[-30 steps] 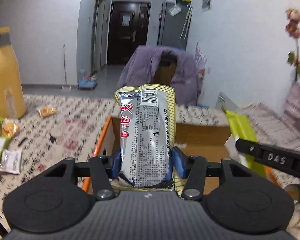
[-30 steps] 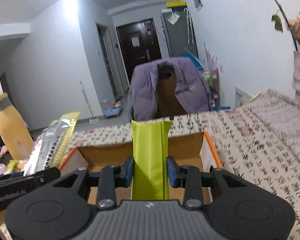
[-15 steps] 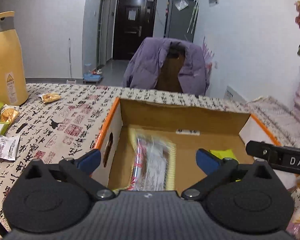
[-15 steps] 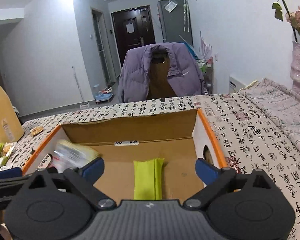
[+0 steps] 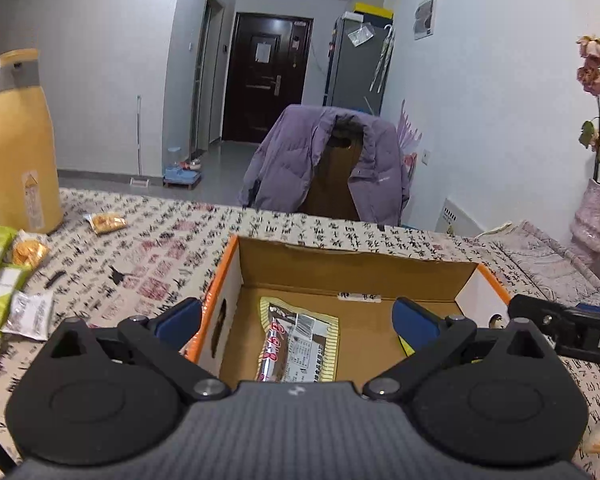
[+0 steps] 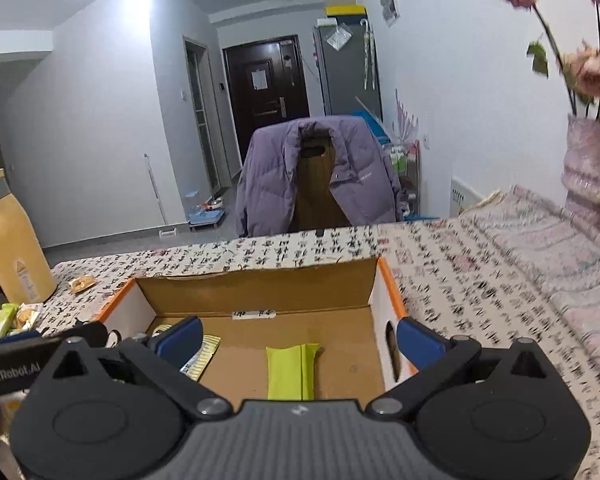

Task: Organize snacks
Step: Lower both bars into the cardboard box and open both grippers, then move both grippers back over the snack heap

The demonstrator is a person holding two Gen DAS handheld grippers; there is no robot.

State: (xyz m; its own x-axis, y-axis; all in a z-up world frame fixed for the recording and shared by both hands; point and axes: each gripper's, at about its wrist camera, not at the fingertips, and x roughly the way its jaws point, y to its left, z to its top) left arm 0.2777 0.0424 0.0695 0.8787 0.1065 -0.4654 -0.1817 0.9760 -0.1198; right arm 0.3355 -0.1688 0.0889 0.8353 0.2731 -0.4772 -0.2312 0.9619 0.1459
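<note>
An open cardboard box with orange rims (image 5: pixel 356 272) (image 6: pixel 260 292) stands on the patterned tablecloth. A silver and yellow snack packet (image 5: pixel 298 346) lies flat on the box floor at its left; its corner shows in the right wrist view (image 6: pixel 202 356). A lime-green packet (image 6: pixel 291 370) lies flat at the box's middle right. My left gripper (image 5: pixel 298 326) is open and empty above the box's near left. My right gripper (image 6: pixel 298 340) is open and empty above the box's near right.
Several loose snack packets (image 5: pixel 4 280) lie on the table at the far left, one small orange packet (image 5: pixel 105 223) farther back. A tall yellow bottle (image 5: pixel 22 144) stands at the left. A vase of flowers (image 6: pixel 592 160) stands at the right. A chair with a purple jacket (image 5: pixel 328 164) is behind the table.
Both grippers opened and dropped their packets into the box, then drew back. The silver and yellow packet settled flat at the left, the green packet at the right.
</note>
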